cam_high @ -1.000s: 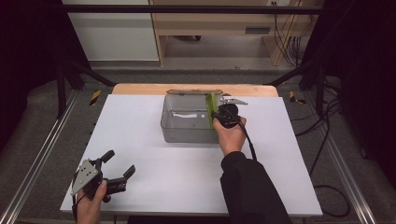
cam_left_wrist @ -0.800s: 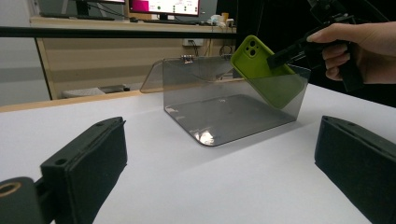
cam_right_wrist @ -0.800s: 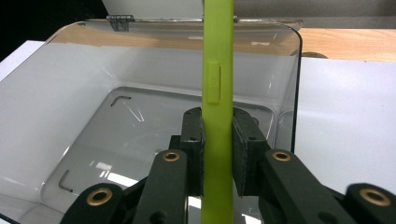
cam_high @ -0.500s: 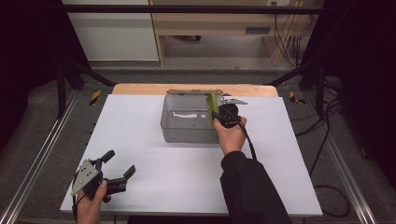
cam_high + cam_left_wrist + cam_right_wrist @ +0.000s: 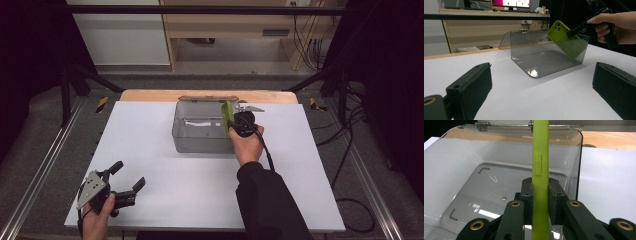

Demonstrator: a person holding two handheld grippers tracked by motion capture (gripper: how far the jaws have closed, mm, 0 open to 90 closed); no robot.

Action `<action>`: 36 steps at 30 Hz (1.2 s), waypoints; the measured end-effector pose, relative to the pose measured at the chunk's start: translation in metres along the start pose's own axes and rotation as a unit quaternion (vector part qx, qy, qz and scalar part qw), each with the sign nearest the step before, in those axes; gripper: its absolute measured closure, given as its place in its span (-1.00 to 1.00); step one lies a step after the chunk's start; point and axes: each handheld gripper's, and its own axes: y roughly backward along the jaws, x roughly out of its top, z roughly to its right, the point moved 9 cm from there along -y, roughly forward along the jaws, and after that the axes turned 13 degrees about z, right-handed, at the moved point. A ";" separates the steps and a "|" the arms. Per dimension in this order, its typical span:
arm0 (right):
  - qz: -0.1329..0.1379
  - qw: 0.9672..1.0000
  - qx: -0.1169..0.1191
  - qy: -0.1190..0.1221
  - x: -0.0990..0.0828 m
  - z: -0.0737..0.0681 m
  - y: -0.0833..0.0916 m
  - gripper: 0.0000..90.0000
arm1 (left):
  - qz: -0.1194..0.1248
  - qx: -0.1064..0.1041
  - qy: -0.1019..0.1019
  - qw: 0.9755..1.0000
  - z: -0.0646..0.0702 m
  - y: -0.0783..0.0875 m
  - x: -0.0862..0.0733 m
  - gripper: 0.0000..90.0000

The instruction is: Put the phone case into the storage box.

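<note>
My left gripper (image 5: 541,92) stands with its two black jaws set wide apart above the white table (image 5: 529,100), with nothing between them. Ahead of the jaws sits a clear plastic box (image 5: 544,53), lid hinged back. Ahead and to the right, my right hand (image 5: 616,25) holds the right gripper (image 5: 580,27), which clamps a green phone (image 5: 566,38), tilted, lower end inside the box.

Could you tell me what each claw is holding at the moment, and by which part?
The right claw clamps the green phone case across its flat faces, edge-on over the clear box. The left claw holds nothing.
</note>
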 end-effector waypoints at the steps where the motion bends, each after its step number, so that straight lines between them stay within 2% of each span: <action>1: -0.001 1.000 0.000 0.000 0.000 0.000 0.000 0.71 | 0.000 0.000 0.000 1.000 0.000 0.000 0.000 -0.95; 36: -0.010 1.000 -0.004 0.010 -0.005 0.001 -0.002 0.70 | -0.003 -0.001 0.000 1.000 0.000 0.000 -0.001 -0.95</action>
